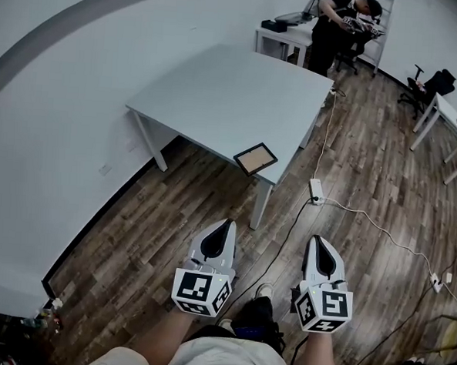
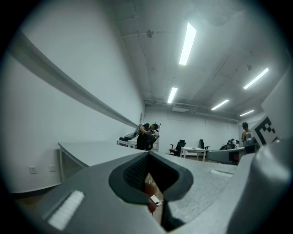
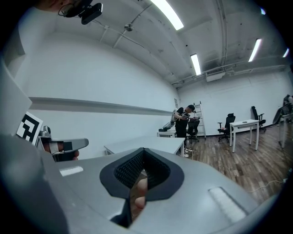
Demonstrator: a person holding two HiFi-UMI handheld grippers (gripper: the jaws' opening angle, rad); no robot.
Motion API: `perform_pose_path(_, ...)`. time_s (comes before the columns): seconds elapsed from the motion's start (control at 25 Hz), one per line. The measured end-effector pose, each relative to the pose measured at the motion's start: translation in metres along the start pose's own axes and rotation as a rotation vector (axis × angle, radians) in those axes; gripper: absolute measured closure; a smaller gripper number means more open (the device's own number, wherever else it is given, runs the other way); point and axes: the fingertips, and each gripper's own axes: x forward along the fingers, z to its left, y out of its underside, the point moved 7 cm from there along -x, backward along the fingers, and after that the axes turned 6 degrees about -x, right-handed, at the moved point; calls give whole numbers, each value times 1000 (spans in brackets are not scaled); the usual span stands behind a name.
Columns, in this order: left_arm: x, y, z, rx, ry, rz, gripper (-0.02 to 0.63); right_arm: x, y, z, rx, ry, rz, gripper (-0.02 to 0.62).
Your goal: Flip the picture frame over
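Opposite the dark rectangular frame [image 1: 255, 159], left gripper [image 1: 227, 223] and right gripper [image 1: 315, 239] have jaws closed.

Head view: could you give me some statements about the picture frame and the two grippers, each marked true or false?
1. The picture frame lies at a corner of the table. True.
2. The left gripper grips the frame. False: its jaws are shut on nothing, away from the table.
3. The right gripper is over the wooden floor. True.
4. The right gripper's jaws stand wide apart. False: they are together.
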Motion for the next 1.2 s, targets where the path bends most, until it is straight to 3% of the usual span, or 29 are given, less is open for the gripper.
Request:
perform_pose_path(0.76,176,-1,-15,11,-144,-13,604,156,-8,-137,14,-117,28,569)
perform_pose_path(1.2,212,10,9,-14,-172,18,604,200,1,-145,41,-131,60,569)
